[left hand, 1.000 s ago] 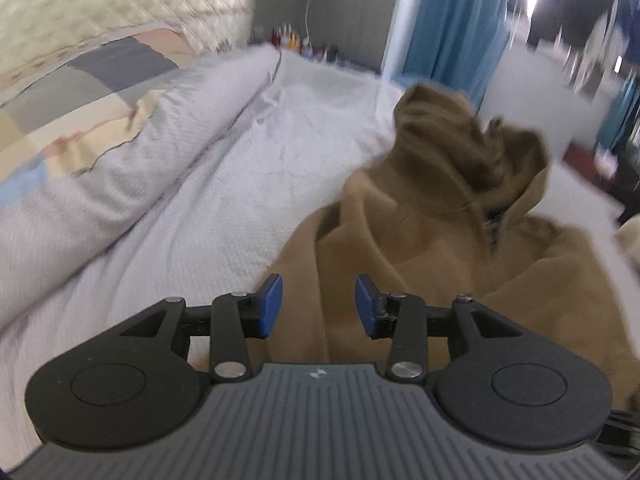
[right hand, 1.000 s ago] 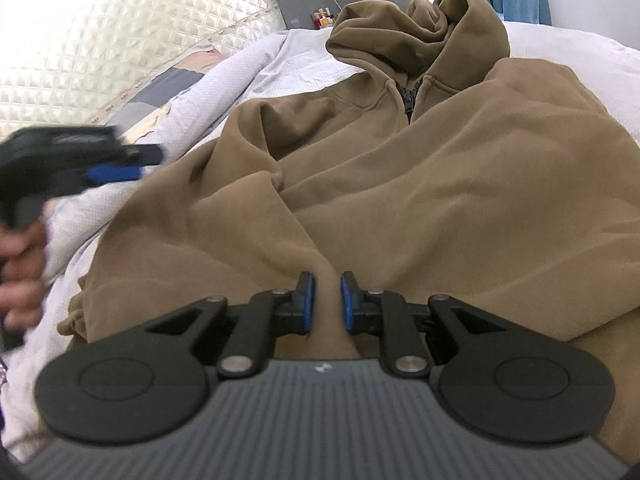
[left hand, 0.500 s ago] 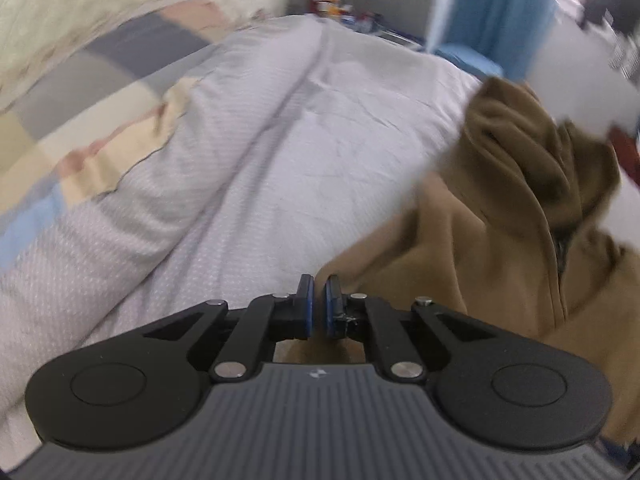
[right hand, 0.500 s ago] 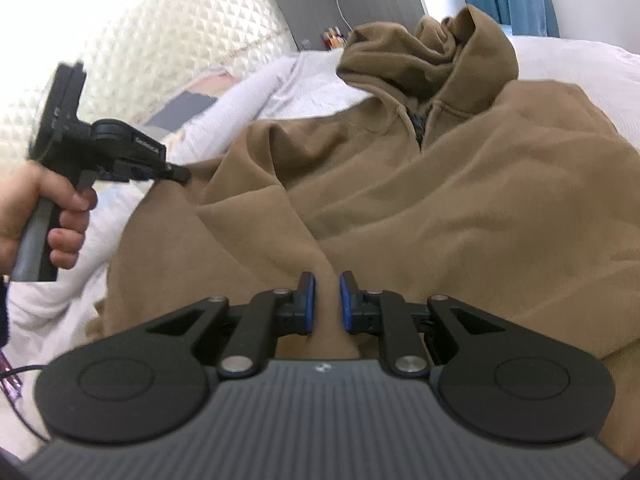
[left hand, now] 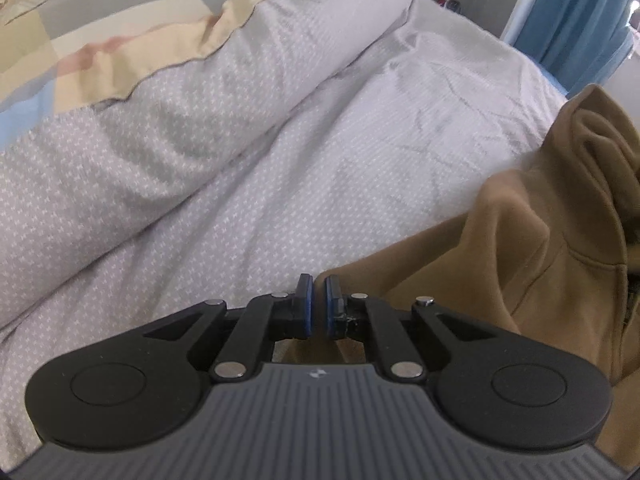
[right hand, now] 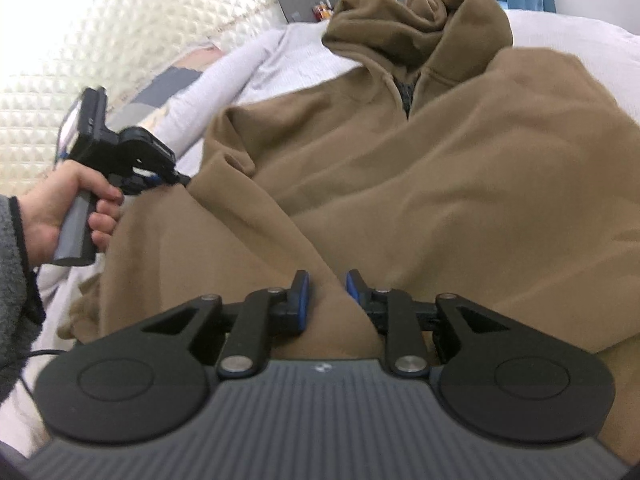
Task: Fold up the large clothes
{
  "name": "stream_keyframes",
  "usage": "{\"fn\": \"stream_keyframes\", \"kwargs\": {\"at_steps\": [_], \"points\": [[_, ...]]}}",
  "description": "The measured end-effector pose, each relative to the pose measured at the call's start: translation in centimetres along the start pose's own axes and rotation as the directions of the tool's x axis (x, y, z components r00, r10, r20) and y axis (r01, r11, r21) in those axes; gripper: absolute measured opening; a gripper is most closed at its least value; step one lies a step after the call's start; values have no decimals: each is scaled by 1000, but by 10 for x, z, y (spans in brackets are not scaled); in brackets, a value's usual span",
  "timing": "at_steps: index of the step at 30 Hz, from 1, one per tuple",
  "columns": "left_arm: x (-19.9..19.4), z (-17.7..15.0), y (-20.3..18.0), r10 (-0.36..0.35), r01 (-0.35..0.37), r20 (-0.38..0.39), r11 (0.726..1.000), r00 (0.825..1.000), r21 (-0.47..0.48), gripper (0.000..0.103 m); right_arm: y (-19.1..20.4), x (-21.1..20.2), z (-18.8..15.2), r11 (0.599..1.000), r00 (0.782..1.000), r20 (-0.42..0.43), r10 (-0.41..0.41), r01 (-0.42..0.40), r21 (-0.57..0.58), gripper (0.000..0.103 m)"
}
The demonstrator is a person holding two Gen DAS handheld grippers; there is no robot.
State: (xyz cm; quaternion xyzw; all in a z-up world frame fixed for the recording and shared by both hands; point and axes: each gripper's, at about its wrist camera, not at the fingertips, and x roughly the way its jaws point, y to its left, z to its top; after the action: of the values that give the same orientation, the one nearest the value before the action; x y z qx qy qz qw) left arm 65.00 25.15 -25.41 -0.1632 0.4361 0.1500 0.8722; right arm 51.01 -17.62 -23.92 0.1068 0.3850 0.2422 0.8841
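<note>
Left gripper [left hand: 316, 306] is squeezed together on the edge of the brown hoodie [right hand: 400, 184], low in the middle of its picture, where the cloth meets the white bedsheet [left hand: 320, 168]. Right gripper [right hand: 323, 300] has just been opening, and a ridge of hoodie sits between its jaws, though I cannot tell if they press it. Folding looks barely begun: the hoodie lies bunched and rumpled across the bed, hood at the upper right.

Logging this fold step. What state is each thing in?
Brown hoodie: unfolded, rumpled, hood bunched.
Left tongs: shut on the hoodie's edge.
Right tongs: just been opening; hoodie fabric between, pads not pressing.
Duvet: heaped beside the hoodie.
Bedsheet: wrinkled.
</note>
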Motion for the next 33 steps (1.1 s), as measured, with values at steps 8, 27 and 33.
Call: {"fn": "stream_keyframes", "kwargs": {"at_steps": [8,27,33], "points": [[-60,-19,15,-91,94,92,995,992,-27,23,3,-5,-2,1000,1000,8,-11,11,-24,24],[-199,-210,-4,-282,301,221,952,934,-57,37,5,-85,-31,999,991,132,30,-25,-40,24],[-212,-232,-8,-314,322,218,947,924,-3,37,11,-116,-38,998,984,176,-16,28,-63,24]]}}
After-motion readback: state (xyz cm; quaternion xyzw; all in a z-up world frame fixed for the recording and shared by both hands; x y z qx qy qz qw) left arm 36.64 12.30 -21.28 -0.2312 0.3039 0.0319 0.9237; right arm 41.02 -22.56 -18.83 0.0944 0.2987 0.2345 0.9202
